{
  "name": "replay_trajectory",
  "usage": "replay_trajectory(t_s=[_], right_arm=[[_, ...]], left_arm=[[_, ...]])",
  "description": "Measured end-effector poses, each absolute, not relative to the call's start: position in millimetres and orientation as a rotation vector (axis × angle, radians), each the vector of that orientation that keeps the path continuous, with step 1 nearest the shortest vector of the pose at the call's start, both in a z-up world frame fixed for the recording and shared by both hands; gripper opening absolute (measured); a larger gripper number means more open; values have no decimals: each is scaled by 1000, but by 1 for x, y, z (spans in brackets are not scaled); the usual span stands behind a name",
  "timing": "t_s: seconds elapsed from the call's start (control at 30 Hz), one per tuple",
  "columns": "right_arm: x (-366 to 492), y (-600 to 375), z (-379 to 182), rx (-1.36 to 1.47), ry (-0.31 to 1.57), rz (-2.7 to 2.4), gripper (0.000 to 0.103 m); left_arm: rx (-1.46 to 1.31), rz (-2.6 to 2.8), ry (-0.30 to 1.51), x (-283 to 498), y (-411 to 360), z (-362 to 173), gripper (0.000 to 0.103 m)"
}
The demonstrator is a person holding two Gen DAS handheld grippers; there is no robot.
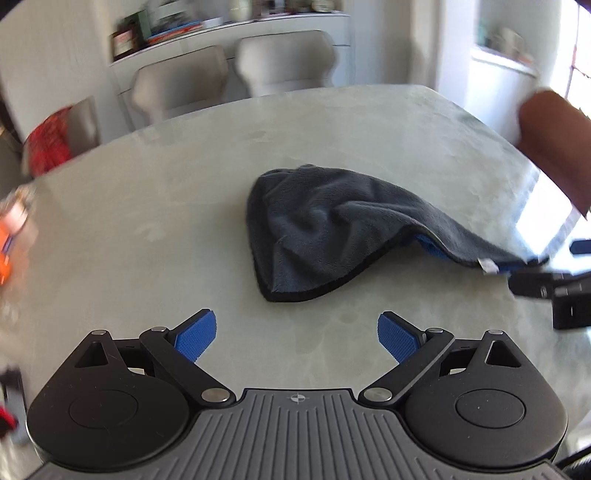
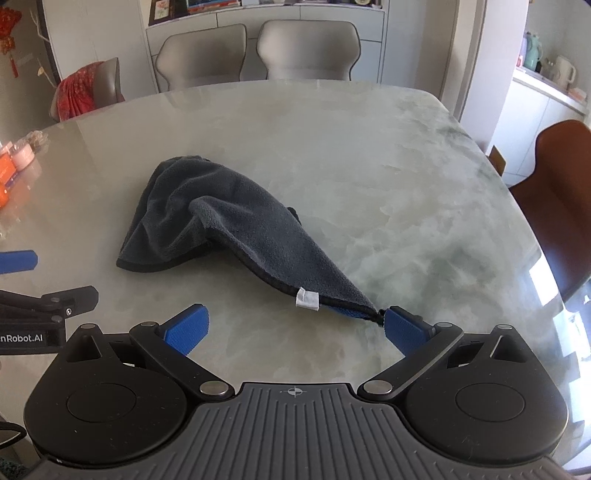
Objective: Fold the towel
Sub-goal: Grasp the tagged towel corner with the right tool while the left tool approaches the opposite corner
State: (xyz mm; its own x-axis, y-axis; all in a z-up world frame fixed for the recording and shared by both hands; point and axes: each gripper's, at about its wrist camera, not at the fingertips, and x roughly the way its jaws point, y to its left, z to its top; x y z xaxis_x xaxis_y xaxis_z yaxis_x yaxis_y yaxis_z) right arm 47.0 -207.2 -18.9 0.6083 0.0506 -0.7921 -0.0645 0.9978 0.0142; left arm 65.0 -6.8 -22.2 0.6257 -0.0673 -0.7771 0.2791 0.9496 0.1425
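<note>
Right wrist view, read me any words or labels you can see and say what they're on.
"nRobot.AI", cut off at the frame edge: on the left gripper body.
White tag on the towel: no print readable.
Shelf books: too small to read.

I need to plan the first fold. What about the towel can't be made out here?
- Towel underside: hidden by its own bunched top layer, both views; only a blue sliver shows.
- Corner by the right gripper: contact with its finger unclear.
- Left view: blurred at edges.
</note>
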Motion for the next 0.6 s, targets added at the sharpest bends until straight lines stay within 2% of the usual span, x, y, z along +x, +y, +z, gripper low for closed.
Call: replay_trajectory(t_s=[0.17, 0.3, 0.6], right_arm=[[58, -209, -28, -130, 903, 91, 101], [67, -207, -40, -249, 910, 107, 84], [89, -216, -58, -210, 980, 146, 84]], left_arm=[[412, -268, 826, 80, -7, -33, 97], [449, -358, 833, 95, -3, -38, 97], [717, -486, 833, 112, -11, -62, 96]])
